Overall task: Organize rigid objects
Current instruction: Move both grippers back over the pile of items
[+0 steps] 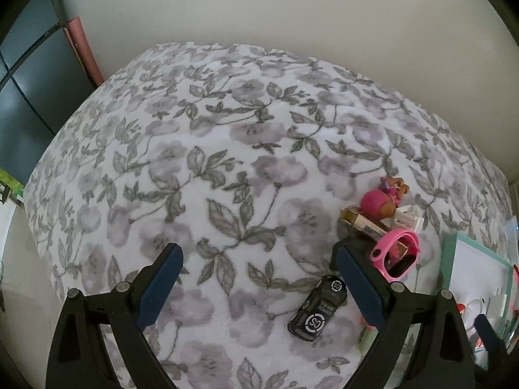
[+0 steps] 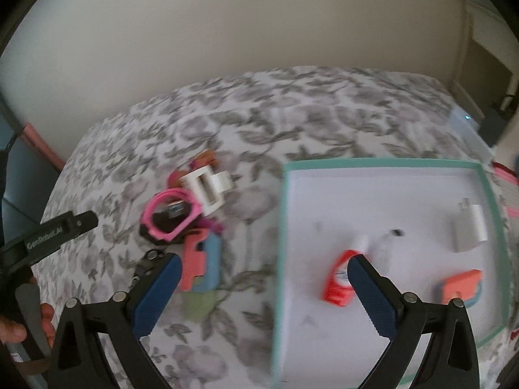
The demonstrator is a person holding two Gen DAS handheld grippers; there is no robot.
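Jaws spread wide and holding nothing on both the left gripper (image 1: 259, 269) and the right gripper (image 2: 264, 278), above a floral bedspread (image 1: 201, 162). A black toy car (image 1: 317, 312) lies between the left fingers, close to the right-hand one. Just beyond it sits a heap: pink wristband (image 1: 396, 254), pink doll (image 1: 382, 201), white plastic piece (image 2: 207, 186) and a coral-and-blue item (image 2: 202, 265). To the right, a teal-rimmed tray (image 2: 382, 162) holds a red tube (image 2: 337, 278), white charger (image 2: 468, 230) and an orange block (image 2: 459, 287).
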